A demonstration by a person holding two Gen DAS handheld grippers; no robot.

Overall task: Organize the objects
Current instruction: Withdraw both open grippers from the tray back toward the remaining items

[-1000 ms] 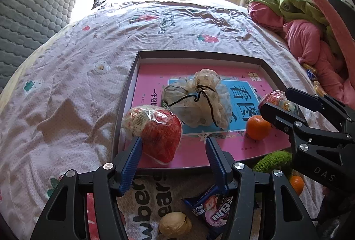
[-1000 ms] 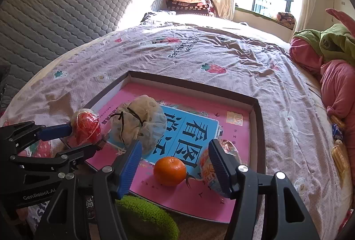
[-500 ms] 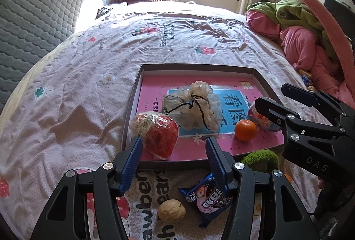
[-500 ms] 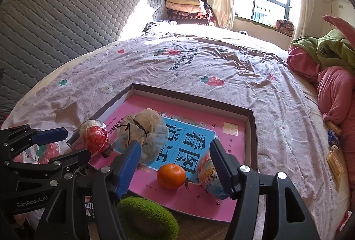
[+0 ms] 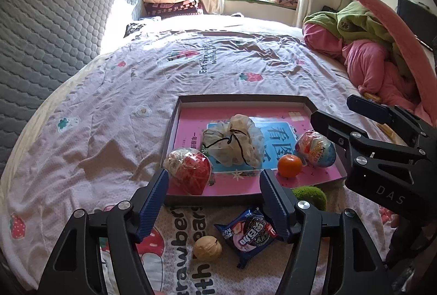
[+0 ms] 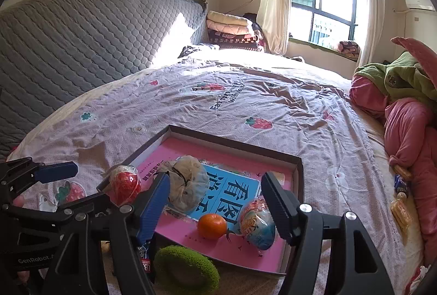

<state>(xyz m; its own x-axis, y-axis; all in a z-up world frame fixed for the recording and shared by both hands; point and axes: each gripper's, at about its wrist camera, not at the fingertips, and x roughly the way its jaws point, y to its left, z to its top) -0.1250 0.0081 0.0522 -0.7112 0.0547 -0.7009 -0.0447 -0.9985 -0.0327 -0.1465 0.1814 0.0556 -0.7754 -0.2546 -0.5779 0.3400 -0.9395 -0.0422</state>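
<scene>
Both the left gripper (image 5: 214, 199) and right gripper (image 6: 215, 203) hang empty above the tray (image 5: 237, 98), fingers spread wide, having just been opening.

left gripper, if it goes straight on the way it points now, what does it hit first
Probably the near dark rim of the pink-lined tray, or the red plastic-wrapped ball just inside it; depth is hard to judge. The left gripper holds nothing.
</scene>
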